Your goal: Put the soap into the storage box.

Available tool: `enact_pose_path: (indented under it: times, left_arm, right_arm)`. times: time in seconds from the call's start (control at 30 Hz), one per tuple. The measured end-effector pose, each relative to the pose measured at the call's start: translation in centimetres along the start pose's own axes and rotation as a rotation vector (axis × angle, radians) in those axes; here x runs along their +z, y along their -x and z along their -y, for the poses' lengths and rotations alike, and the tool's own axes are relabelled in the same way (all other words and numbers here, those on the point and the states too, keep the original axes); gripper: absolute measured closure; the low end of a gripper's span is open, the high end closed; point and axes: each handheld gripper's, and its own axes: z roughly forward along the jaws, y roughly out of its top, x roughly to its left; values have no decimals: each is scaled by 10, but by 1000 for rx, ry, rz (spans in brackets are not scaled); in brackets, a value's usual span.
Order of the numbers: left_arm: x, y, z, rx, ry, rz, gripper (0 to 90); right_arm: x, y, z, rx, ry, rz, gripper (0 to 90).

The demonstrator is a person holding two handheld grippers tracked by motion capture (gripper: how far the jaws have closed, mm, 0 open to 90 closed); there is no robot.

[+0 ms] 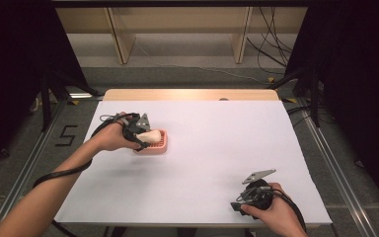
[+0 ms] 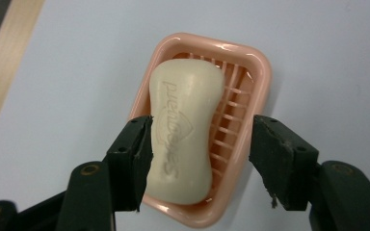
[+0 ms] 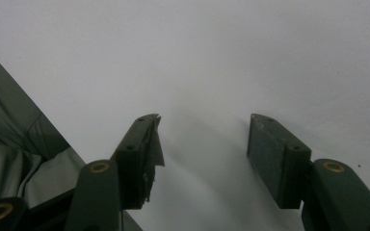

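White table (image 1: 202,163): soap (image 2: 185,132) lies in pink dish (image 2: 255,72).

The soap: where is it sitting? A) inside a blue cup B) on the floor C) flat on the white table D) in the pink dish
D: the cream soap lies in the pink dish, whose slatted bottom shows beside it in the left gripper view.
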Motion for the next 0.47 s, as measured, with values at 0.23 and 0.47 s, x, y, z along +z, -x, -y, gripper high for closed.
enact_pose_path:
  times: [0.23,0.47]
  left_arm:
    - [-24,37,39,-213,91,-41,402]
    - [-50,90,93,-456,234,-15,398]
  right_arm:
    - [-1,0,0,7,-2,5,453]
    - [-1,1,-1,-21,10,1,453]
